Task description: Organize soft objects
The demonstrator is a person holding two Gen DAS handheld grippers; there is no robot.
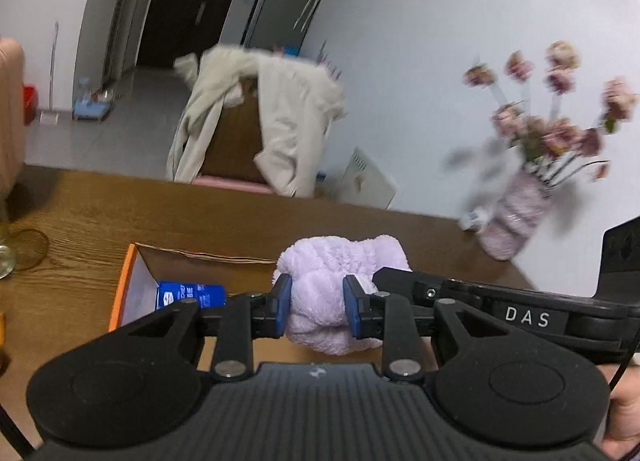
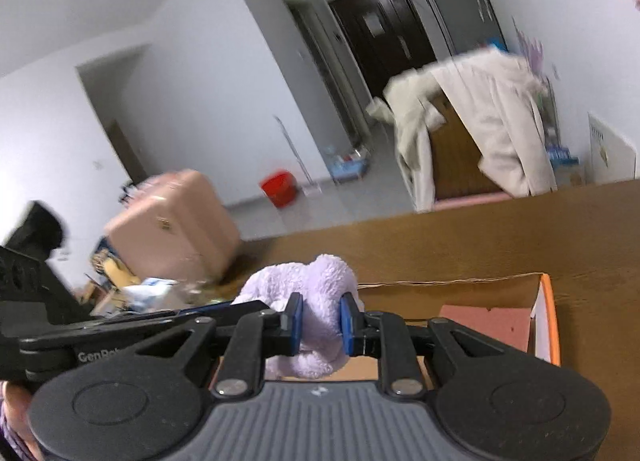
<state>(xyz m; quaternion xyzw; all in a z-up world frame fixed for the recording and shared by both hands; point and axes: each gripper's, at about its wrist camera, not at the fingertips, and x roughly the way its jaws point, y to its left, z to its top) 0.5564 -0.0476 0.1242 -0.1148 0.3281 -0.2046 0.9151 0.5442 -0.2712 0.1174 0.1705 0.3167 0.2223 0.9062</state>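
We hold the lilac plush towel (image 1: 336,293) (image 2: 308,325) with both grippers: the left gripper (image 1: 317,306) and the right gripper (image 2: 320,323) each pinch it above the orange-rimmed cardboard box (image 1: 124,281) (image 2: 548,321) on the wooden surface (image 1: 120,205); a blue can (image 1: 190,295) lies inside at nine o'clock.

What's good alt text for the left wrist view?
The left gripper is shut on a fluffy lilac towel, held over an open orange-edged box on a wooden table. A blue packet lies in the box, the right gripper's black body sits alongside, and a blurred vase of pink flowers stands beyond.
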